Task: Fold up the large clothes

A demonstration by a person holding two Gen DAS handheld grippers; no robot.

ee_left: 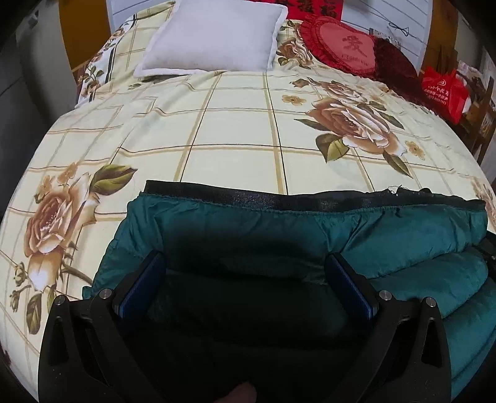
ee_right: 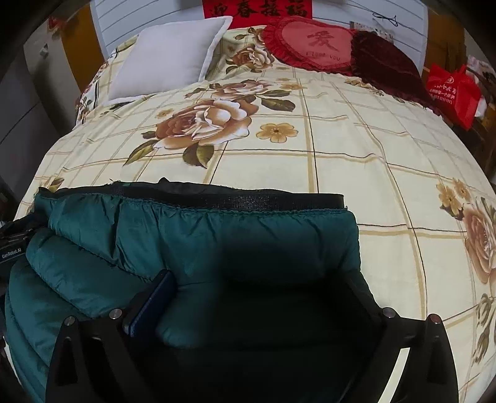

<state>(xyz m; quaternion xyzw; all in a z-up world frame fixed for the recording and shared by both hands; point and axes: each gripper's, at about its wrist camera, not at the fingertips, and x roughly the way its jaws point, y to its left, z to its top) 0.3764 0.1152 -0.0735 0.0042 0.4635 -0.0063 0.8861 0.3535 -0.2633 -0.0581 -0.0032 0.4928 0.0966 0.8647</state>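
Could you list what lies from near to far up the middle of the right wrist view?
Right tool → green jacket → its black hem band → floral bedspread → heart cushion → red banner.

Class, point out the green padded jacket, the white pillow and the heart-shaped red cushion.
green padded jacket (ee_left: 387, 229), left wrist view, upper quilted panel.
white pillow (ee_left: 214, 37), left wrist view, middle of its face.
heart-shaped red cushion (ee_right: 313, 43), right wrist view, its centre.

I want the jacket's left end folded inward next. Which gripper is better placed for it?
Left. The left gripper stands open over the teal jacket beside that end; the right gripper is over the opposite end.
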